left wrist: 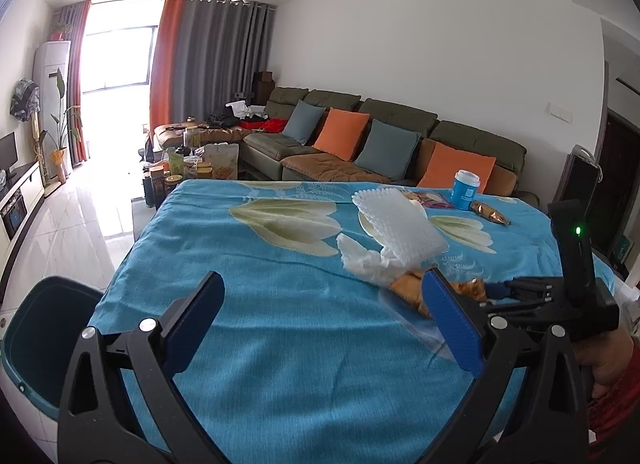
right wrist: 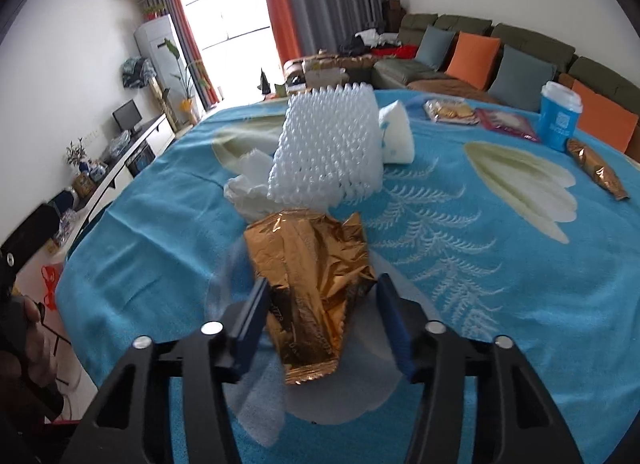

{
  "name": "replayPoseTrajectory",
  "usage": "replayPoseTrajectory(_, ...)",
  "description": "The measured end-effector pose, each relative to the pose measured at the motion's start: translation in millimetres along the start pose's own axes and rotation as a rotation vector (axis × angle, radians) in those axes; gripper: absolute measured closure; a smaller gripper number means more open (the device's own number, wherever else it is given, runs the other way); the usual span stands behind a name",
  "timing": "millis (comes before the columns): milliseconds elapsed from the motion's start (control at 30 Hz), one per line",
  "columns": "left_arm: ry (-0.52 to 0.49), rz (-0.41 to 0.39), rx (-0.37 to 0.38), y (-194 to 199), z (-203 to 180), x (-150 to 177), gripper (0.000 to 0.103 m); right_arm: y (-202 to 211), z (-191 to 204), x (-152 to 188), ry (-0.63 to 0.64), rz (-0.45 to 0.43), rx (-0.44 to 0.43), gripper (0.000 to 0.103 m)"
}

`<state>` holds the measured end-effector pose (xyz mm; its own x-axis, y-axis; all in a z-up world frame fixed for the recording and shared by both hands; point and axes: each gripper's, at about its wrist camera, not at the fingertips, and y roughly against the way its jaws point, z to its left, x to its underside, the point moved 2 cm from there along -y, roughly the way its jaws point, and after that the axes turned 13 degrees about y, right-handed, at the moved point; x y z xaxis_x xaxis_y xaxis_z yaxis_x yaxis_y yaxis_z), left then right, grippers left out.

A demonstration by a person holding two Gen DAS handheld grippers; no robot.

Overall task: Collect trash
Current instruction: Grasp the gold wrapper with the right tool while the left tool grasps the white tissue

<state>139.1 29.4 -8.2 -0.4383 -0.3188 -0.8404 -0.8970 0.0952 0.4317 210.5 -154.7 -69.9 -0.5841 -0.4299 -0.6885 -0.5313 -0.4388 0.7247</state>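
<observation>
Right now my right gripper [right wrist: 320,324] straddles the crumpled gold foil wrapper [right wrist: 316,276] on the blue tablecloth [right wrist: 500,264], jaws apart, neither pad pressing it. My left gripper [left wrist: 320,320] hovers spread wide, nothing between its fingers, beside the teal bin [left wrist: 44,344]. Beyond lie white tissue [right wrist: 248,188], foam netting [right wrist: 328,144], then the blue cup [right wrist: 558,120].

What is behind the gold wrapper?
Directly behind the gold wrapper lie a white foam net and crumpled tissue. Whatever is under the net is hidden.
</observation>
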Motion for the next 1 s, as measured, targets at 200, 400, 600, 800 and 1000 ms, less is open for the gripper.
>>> replayPoseTrajectory(200, -0.036, -0.015, 0.030, -16.2, -12.1, -13.1, 0.006, 3.2, -2.1, 3.5, -0.006, -0.001, -0.017, 0.064)
replayPoseTrajectory(400, -0.071, 0.004, 0.056, -38.7, -28.8, -17.3, 0.006, 12.1, -12.0, 10.8, -0.039, -0.021, -0.064, 0.081)
replayPoseTrajectory(600, -0.079, 0.137, 0.057, -82.3, -40.4, -9.7, 0.006, 36.2, -25.9, 16.4, -0.084, -0.069, -0.077, 0.085)
replayPoseTrajectory(800, -0.097, 0.321, 0.043, -130.0, -51.0, 4.7, 0.006, 54.5, -48.9, 22.1, -0.145, -0.108, -0.046, 0.085)
replayPoseTrajectory(1000, -0.155, 0.434, 0.027, -169.1, -66.6, 13.6, 0.006, 56.2, -54.6, 24.3, -0.162, -0.123, -0.052, 0.085)
